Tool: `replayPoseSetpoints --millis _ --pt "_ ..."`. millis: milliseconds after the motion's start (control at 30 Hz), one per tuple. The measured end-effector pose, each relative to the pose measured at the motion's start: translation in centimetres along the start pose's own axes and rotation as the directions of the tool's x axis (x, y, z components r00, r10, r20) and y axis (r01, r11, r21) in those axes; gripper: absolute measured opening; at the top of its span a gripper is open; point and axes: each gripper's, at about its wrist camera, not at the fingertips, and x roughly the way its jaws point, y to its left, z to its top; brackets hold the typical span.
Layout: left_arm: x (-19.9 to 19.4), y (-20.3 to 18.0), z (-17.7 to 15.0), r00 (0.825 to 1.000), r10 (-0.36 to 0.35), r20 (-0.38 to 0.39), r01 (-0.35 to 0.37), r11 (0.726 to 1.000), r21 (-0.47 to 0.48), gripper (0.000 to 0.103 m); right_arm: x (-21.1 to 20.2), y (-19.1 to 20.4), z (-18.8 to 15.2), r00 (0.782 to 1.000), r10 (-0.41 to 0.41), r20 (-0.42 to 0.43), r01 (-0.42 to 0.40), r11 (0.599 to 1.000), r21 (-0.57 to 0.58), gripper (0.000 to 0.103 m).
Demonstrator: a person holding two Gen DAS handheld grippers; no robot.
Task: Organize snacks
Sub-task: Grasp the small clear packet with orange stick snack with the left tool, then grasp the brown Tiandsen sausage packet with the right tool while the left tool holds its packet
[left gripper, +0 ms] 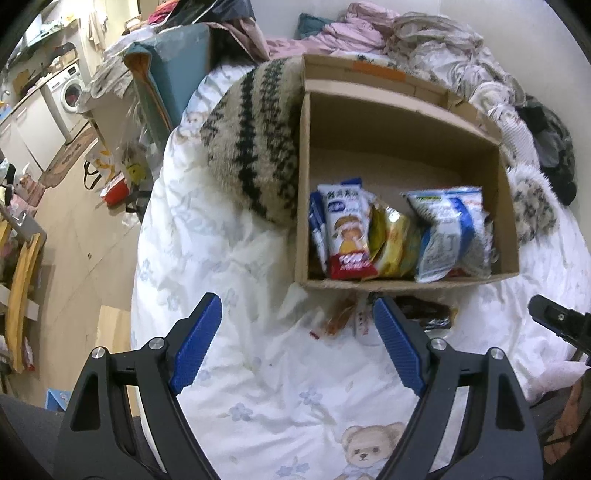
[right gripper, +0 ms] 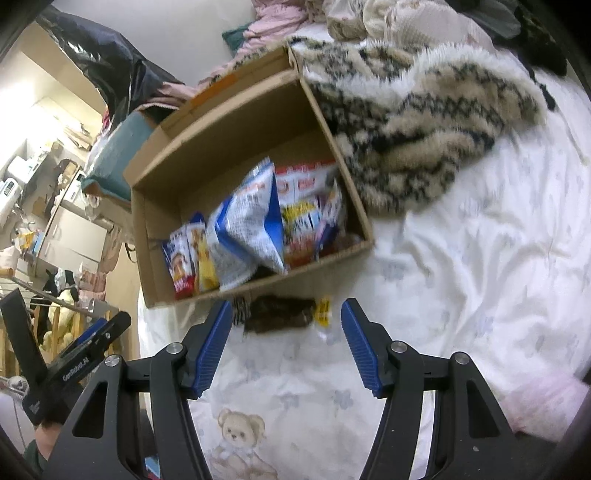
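Note:
An open cardboard box (left gripper: 402, 129) lies on the bed and holds several snack packets, among them a red and white one (left gripper: 347, 232), a yellow one (left gripper: 393, 243) and a blue and white bag (left gripper: 450, 232). The box (right gripper: 236, 122) and the blue and white bag (right gripper: 251, 225) also show in the right wrist view. Loose snacks lie on the sheet before the box: an orange packet (left gripper: 338, 317) and a dark brown packet (right gripper: 282, 314). My left gripper (left gripper: 297, 336) is open and empty above the sheet. My right gripper (right gripper: 286, 347) is open and empty just short of the dark packet.
A furry patterned blanket (left gripper: 251, 144) lies left of the box and wraps behind it (right gripper: 417, 122). Piled clothes (left gripper: 399, 33) sit at the bed's head. The bed's left edge drops to a cluttered floor (left gripper: 81, 229). The white bear-print sheet (right gripper: 461, 258) spreads to the right.

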Motion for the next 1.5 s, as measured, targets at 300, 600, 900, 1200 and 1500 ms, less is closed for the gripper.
replayPoseSetpoints --millis 300,600,900,1200,1500 --pt "3.2 0.9 -1.2 0.995 0.038 -0.087 -0.039 0.999 -0.008 0.082 2.1 -2.7 -1.0 0.996 -0.018 -0.089 0.03 0.991 0.13 0.065" --pt "7.7 -1.7 -1.6 0.984 -0.051 -0.168 0.052 0.999 0.005 0.082 3.7 -2.7 0.0 0.992 0.007 -0.126 0.014 0.986 0.164 0.065" --pt "12.8 -5.0 -1.3 0.953 -0.123 -0.278 0.143 0.988 0.054 0.032 4.4 -2.5 0.2 0.989 -0.006 -0.149 0.027 0.99 0.139 0.065" --pt "9.4 -4.1 -3.0 0.952 -0.107 -0.286 0.128 0.99 0.055 0.018 5.1 -2.2 0.2 0.985 -0.004 -0.173 0.028 0.991 0.131 0.065" --pt "0.8 -2.5 -2.8 0.971 -0.125 -0.203 0.142 0.987 0.074 0.018 8.6 -1.2 -0.4 0.965 -0.057 -0.254 0.074 0.996 0.056 0.073"
